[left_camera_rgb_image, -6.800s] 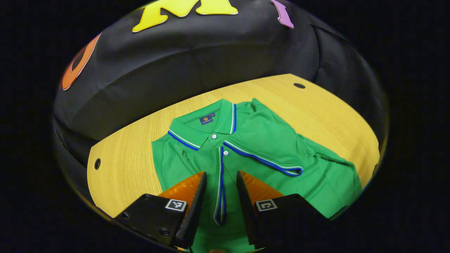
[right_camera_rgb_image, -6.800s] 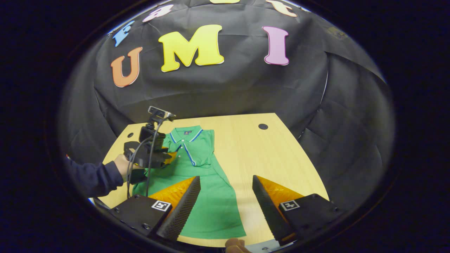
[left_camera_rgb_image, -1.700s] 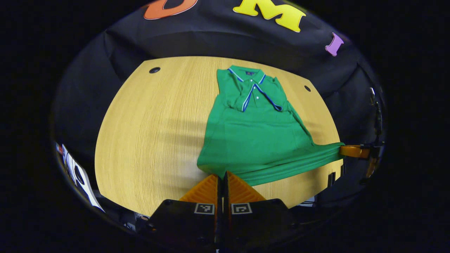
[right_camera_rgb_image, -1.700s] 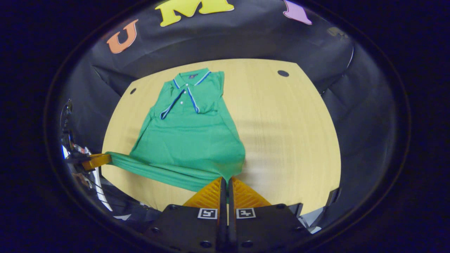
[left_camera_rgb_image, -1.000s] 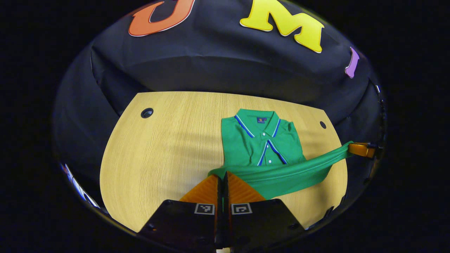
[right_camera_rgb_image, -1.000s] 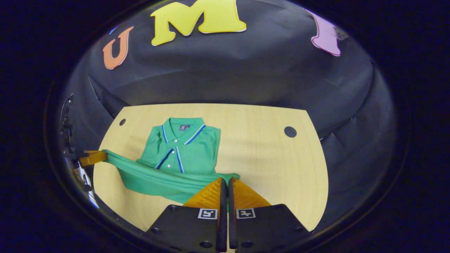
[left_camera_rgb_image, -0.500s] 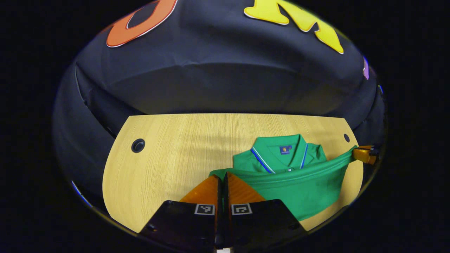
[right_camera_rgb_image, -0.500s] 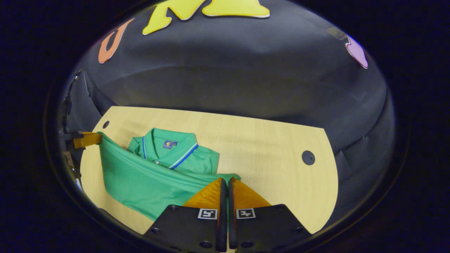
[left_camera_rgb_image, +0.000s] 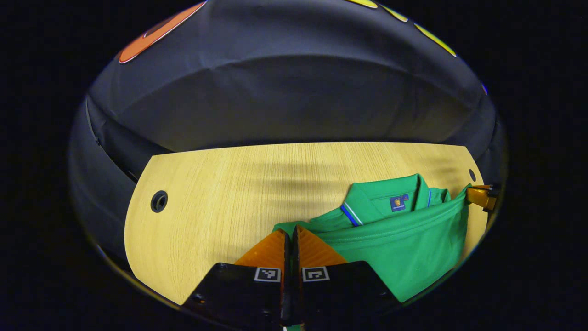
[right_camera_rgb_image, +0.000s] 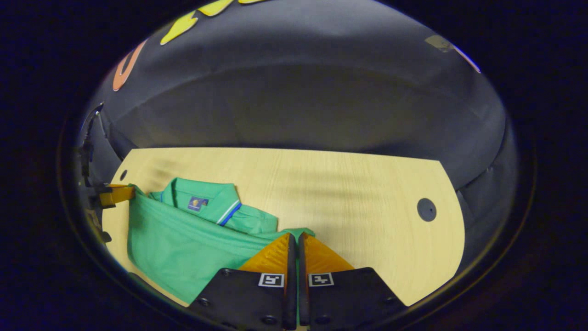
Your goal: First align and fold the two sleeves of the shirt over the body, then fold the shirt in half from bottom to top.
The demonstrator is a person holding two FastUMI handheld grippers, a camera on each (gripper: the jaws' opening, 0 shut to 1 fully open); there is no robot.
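Since a moment ago I have carried the hem farther toward the table's far edge, so it now covers the placket and reaches just below the collar (left_camera_rgb_image: 367,202). The green shirt (left_camera_rgb_image: 404,248) lies on the wooden table (left_camera_rgb_image: 220,193), its lower half doubled over the upper body. My left gripper (left_camera_rgb_image: 290,232) is clamped on one hem corner, fingers pressed together on the fabric. My right gripper (right_camera_rgb_image: 295,235) is pinched on the other corner. The hem runs taut between them. A round hole (right_camera_rgb_image: 426,209) sits near the table's right edge.
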